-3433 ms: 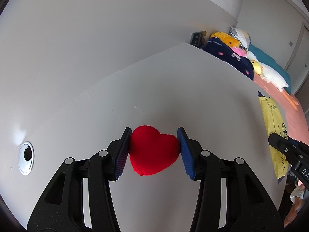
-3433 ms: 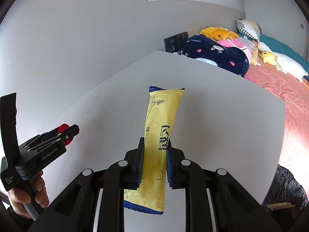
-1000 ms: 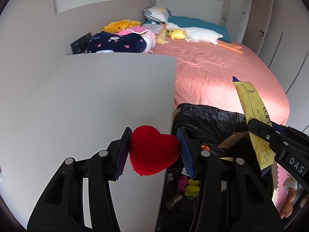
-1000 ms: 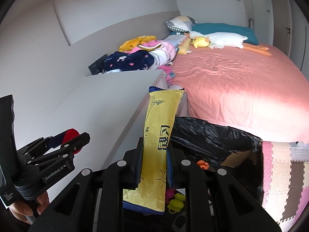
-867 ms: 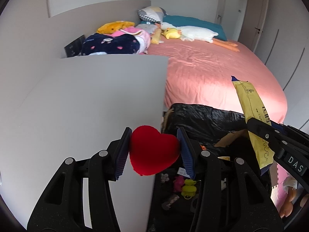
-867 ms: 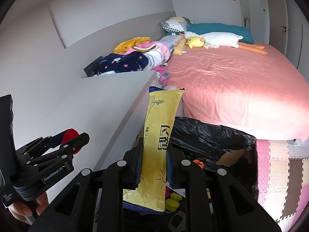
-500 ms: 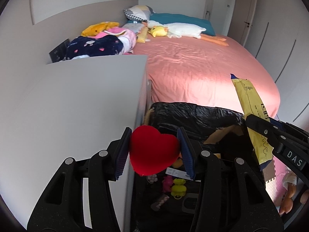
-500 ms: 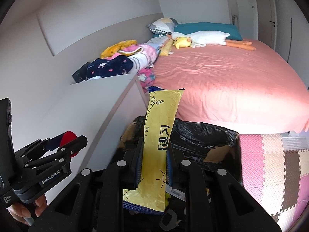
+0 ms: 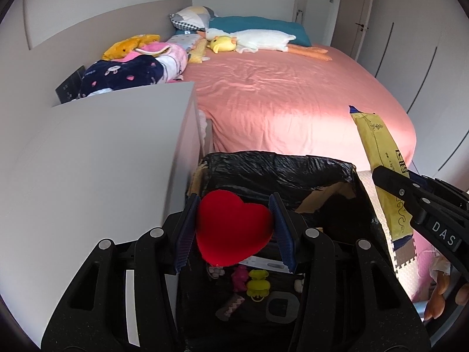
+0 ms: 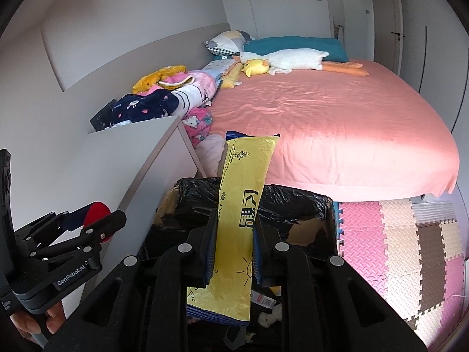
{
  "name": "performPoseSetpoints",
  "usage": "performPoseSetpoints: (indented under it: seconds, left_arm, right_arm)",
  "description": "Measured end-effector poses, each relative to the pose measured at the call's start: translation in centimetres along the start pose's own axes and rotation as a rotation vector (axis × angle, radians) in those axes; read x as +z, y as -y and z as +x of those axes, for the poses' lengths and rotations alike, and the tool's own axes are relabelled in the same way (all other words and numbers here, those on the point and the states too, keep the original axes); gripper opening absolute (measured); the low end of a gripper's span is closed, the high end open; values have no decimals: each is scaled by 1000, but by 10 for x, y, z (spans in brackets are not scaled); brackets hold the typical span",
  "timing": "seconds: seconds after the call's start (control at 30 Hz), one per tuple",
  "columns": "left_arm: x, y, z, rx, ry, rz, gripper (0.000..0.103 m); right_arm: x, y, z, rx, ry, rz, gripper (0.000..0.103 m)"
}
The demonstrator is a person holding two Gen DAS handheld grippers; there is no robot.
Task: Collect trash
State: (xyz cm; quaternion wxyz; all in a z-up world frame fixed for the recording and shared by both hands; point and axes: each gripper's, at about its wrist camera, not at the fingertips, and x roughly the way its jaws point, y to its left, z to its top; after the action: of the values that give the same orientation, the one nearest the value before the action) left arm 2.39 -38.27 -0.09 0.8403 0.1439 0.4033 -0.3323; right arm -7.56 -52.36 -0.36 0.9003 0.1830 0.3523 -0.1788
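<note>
My left gripper [image 9: 233, 228] is shut on a red plush heart [image 9: 231, 228] and holds it over the open bin [image 9: 275, 164], a box lined with a black bag. My right gripper [image 10: 234, 245] is shut on a long yellow snack wrapper [image 10: 240, 214] that sticks up between its pads, also above the bin [image 10: 293, 199]. The wrapper [image 9: 381, 158] and right gripper show at the right of the left wrist view. The left gripper with the heart [image 10: 95, 214] shows at the left of the right wrist view. Small toys and scraps lie inside the bin.
A white desk [image 9: 96, 161] stands directly left of the bin. A bed with a pink sheet [image 10: 337, 123] lies behind it, with plush toys and pillows at its head. Pink and beige foam floor mats [image 10: 410, 249] are to the right.
Both grippers have swung right, off the white desk and over the bin, still holding the heart and the wrapper. The bin now sits directly beneath them.
</note>
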Motion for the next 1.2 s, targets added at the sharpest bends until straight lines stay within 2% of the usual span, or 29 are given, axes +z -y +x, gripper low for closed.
performPoseSetpoints:
  seconds: [0.27,0.63,0.67,0.7,0.73,0.77,0.83,0.9,1.2]
  left_arm:
    - [-1,12,8,-24,-15,23,48]
    - [-3,10,12,-29,-34,16,48]
    - [-3,9,12,-38,-41,14,52]
    - [-3,8,13,-48,-51,12,66]
    - [-4,7,13,-49,-59,12,76]
    - [-4,6,12,-42,-62,12,94]
    - [-5,5,10,-14,-47,18,97]
    - [-6,3,10,11,-54,18,97]
    - [-8,-9,8,24,-51,-18,97]
  right_arm:
    - [1,11,-2,-20,6,18,21]
    - [2,13,1,-22,-4,13,21]
    - [2,12,1,-23,-6,8,22]
    - [3,11,1,-24,-7,5,26]
    - [3,11,0,-29,-4,5,42]
    - [4,10,-1,-32,1,8,66]
    - [4,11,-7,-45,37,21,83]
    - [5,10,-11,-59,51,15,83]
    - [5,8,-11,-52,45,13,84]
